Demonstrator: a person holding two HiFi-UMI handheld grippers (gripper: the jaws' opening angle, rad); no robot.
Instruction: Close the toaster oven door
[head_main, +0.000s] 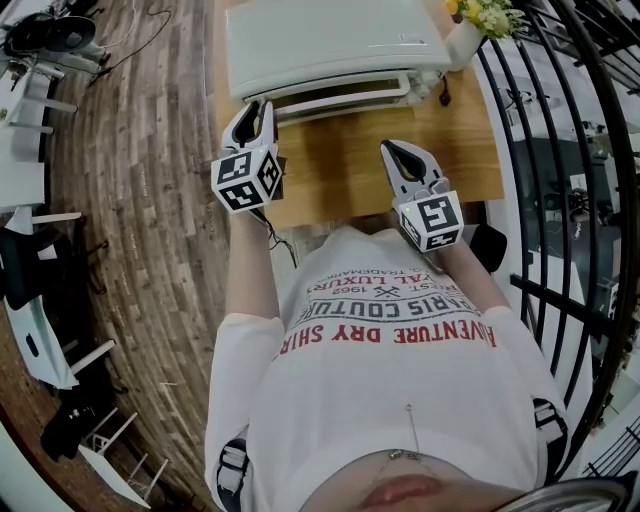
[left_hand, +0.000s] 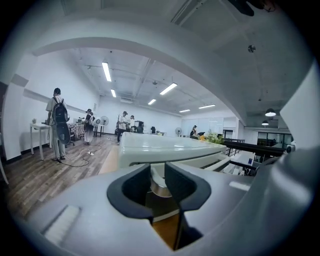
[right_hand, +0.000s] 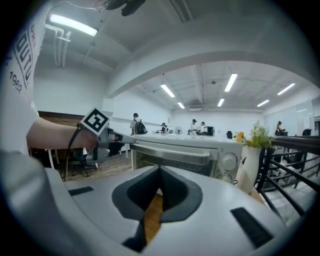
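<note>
- We see the left gripper (head_main: 262, 108) at the front left corner of the toaster oven (head_main: 330, 40), its jaws drawn narrow onto the left end of the handle (head_main: 340, 100), which fills the gap between them
- The oven sits at the far side of the wooden table (head_main: 340, 175); from the right gripper view its door (right_hand: 170, 161) looks upright against the front
- Our right gripper (head_main: 392, 150) hangs over the table nearer to us, just in front of the oven's right half and clear of it, jaws together on nothing
- A vase of flowers (head_main: 465, 38) stands beside the oven's right end
</note>
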